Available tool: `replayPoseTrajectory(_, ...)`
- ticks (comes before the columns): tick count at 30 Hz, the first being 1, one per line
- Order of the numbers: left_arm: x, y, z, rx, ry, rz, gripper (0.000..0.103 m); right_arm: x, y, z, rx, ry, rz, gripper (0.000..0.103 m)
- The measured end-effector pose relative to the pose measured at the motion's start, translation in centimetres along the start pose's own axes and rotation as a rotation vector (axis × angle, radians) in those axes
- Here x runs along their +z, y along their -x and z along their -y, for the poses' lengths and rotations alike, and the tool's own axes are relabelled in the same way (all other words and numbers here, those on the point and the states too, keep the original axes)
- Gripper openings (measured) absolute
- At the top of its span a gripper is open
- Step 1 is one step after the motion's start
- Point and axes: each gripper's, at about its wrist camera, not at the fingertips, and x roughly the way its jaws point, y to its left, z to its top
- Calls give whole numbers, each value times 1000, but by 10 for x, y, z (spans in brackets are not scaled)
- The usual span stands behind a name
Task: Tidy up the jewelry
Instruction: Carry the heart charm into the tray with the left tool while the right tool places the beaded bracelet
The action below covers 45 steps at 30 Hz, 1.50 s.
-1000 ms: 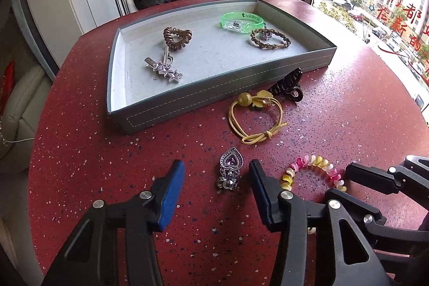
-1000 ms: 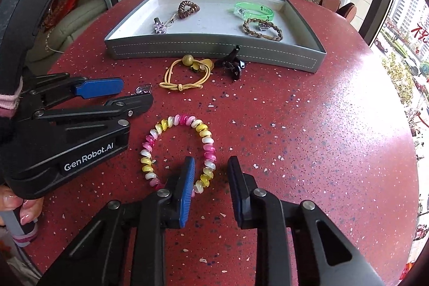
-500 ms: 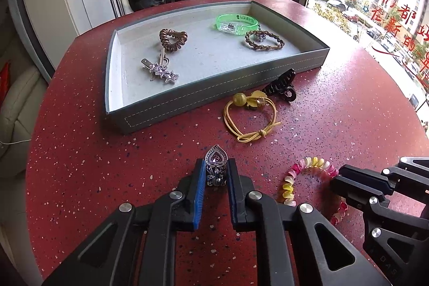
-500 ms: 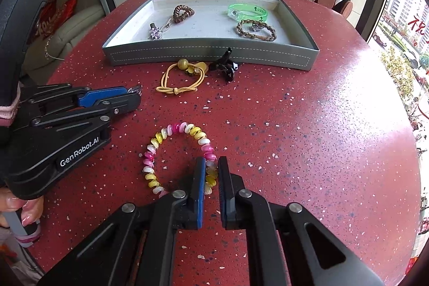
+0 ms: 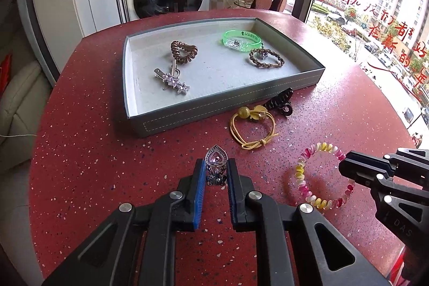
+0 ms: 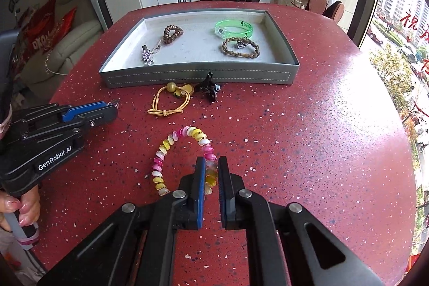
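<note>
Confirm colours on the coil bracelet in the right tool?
Pink, yellow and white coil bracelet; clearest in the right wrist view.

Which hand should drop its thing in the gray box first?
Probably left. The left gripper, shut on the heart clip, sits closer to the gray tray. The right gripper holds the beaded bracelet farther back.

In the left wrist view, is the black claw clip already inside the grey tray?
No: the black claw clip lies on the red table just outside the grey tray's near wall, beside the yellow hair tie.
</note>
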Motion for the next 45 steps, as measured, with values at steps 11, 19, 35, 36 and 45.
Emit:
replayPoseTrajectory(11, 4, 8, -12, 1, 49, 12, 34, 11, 9, 7, 25, -33, 29, 10)
replayPoseTrajectory(19, 10, 11, -10, 5, 46, 30, 34, 20, 13, 11, 28, -39, 44, 10)
replayPoseTrajectory(35, 30, 15, -23, 8, 83, 58, 34, 52, 17, 26, 46, -66, 79, 10)
replayPoseTrajectory(36, 32, 15, -25, 9, 86, 62, 34, 56, 16, 28, 46, -70, 82, 10)
replayPoseTrajectory(45, 62, 3, -31, 18, 125, 78, 34, 95, -4, 52, 48, -164, 84, 10)
